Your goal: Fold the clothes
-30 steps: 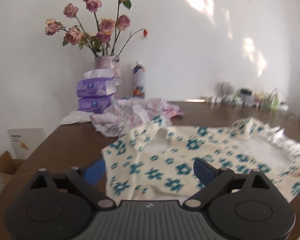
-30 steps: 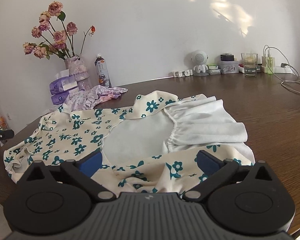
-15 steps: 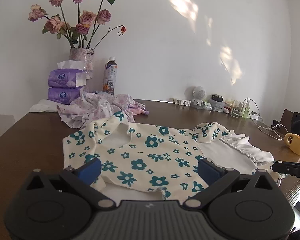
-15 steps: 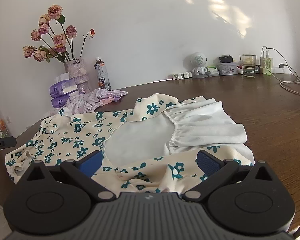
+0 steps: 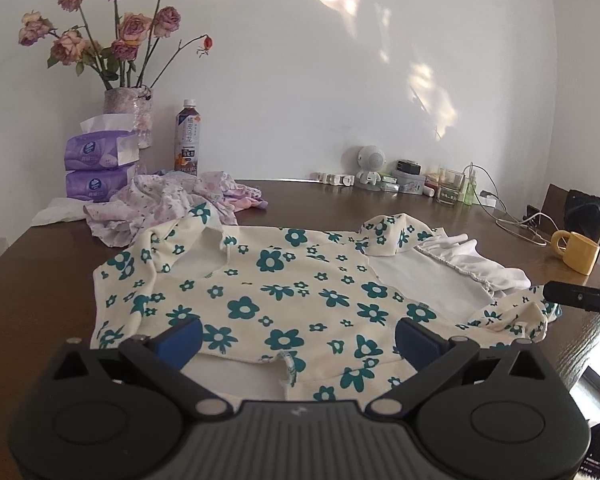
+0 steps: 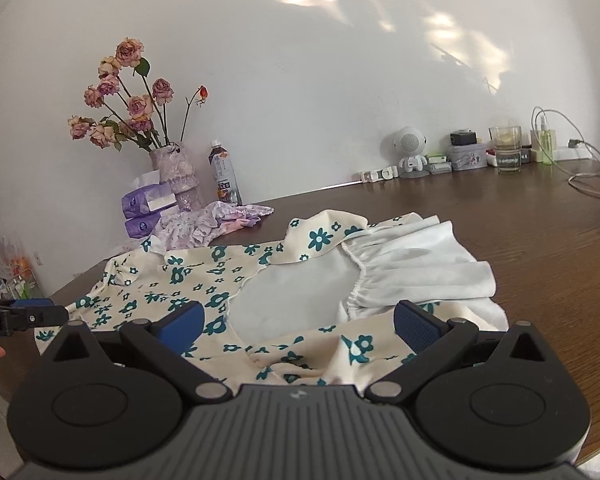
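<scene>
- Fingers of the left gripper [image 5: 298, 334] are spread wide, holding nothing; the right gripper [image 6: 298, 326] is spread wide too
- brown table [image 6: 540, 240] holds the flowery dress [image 5: 284, 292], lying flat just past both grippers
- purple clothes [image 5: 168, 204] sit behind; yellow mug [image 5: 576, 251] far right

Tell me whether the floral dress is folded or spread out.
Mostly spread: the floral dress lies flat across the table, only its hem turned back, showing white lining.

Both wrist views low, near, wallward — sharing floral garment [image 5: 284, 292] [image 6: 188, 288]
</scene>
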Demonstrator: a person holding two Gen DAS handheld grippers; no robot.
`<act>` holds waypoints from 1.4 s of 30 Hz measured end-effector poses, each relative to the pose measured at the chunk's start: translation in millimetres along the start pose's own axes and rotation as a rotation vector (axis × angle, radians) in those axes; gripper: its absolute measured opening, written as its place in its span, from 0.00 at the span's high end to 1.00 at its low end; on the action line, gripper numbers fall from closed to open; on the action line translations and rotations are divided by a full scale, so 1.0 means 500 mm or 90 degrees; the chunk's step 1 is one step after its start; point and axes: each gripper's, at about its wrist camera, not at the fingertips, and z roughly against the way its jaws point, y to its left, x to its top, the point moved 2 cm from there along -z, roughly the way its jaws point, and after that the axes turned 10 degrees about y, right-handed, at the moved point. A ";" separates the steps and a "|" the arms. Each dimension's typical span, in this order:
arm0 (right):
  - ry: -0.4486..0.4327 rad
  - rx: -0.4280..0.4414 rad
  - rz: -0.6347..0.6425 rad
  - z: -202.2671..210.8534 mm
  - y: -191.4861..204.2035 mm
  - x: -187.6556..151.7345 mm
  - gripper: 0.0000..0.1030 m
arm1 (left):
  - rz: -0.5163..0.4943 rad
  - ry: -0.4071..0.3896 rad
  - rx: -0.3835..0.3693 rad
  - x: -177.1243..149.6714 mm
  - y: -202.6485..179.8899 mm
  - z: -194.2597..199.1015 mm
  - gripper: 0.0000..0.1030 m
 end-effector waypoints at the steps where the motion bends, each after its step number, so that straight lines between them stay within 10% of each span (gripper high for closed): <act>1: -0.001 -0.015 0.013 0.007 -0.005 -0.003 0.00 | -0.010 0.004 0.003 -0.002 -0.004 0.003 0.00; 12: 0.105 -0.071 0.252 0.025 0.003 -0.008 0.07 | -0.113 0.053 -0.041 -0.026 -0.043 0.017 0.07; 19: 0.188 -0.050 0.314 -0.018 0.018 0.000 0.19 | -0.231 0.111 0.019 -0.045 -0.089 0.002 0.16; 29: 0.283 -0.034 0.431 -0.044 0.024 0.008 0.47 | -0.373 0.181 0.023 -0.069 -0.092 0.006 0.53; 37: 0.347 -0.034 0.583 -0.051 0.046 0.014 0.52 | -0.588 0.233 0.017 -0.065 -0.096 0.000 0.61; 42: 0.393 -0.011 0.682 -0.082 0.078 0.019 0.80 | -0.704 0.277 -0.016 -0.061 -0.106 -0.025 0.94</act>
